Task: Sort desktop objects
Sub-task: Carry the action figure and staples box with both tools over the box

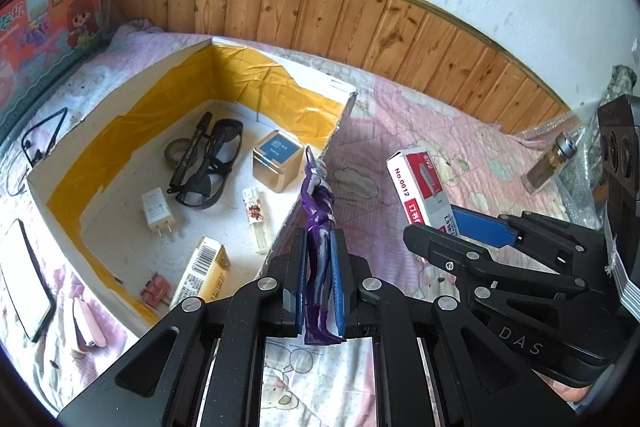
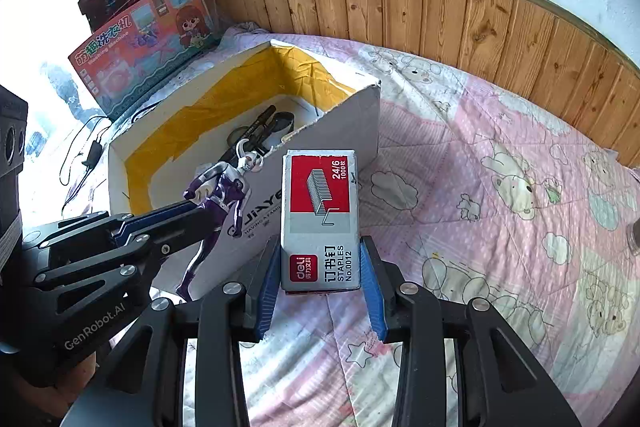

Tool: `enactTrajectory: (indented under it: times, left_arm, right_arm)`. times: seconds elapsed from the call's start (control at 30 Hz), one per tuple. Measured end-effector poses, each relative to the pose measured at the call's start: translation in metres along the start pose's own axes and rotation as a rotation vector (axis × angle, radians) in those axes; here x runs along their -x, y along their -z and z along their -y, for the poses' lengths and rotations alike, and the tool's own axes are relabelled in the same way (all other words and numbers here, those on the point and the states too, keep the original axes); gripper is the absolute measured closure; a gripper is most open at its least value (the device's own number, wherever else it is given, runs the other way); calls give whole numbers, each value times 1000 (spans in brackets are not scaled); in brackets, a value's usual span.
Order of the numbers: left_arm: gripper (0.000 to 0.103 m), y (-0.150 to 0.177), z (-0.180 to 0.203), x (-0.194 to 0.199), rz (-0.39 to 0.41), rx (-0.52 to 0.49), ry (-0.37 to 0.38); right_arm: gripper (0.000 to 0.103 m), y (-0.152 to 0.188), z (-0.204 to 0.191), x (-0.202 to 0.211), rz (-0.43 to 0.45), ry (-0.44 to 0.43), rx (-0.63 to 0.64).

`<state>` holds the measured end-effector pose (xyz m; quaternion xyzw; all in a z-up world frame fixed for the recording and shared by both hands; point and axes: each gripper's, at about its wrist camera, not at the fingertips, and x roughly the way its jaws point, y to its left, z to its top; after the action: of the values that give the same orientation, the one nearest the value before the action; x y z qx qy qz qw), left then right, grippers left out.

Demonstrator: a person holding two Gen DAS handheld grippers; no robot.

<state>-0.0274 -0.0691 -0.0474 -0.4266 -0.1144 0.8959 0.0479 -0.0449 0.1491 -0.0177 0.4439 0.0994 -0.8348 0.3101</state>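
Two loads are up: the left hand-held gripper point(image 1: 318, 267) clamps the figure point(image 1: 318, 223), the right hand-held gripper point(image 2: 320, 267) the staples point(image 2: 320, 219). Clear the box point(image 1: 280, 247) wall, then lower gently.

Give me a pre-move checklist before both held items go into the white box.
1. Left gripper shut on the purple figure: ok.
2. Right gripper shut on the staples box, blue pads against both sides: ok.
3. Staples box sits straight in the jaws: ok.
4. White box open on top: ok.
5. Free floor inside, between the sunglasses, charger, lighter and gold tin: ok, some bare patches.
6. Figure's feet clear of the box wall: cannot tell.
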Motion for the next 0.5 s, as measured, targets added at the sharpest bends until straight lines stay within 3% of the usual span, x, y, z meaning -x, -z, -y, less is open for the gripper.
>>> enactTrajectory:
  times: [0.5]
  left_arm:
    - [93, -27, -42, 17, 59, 80, -9]
  right_arm:
    - [64, -45, -41, -1, 27, -6, 93]
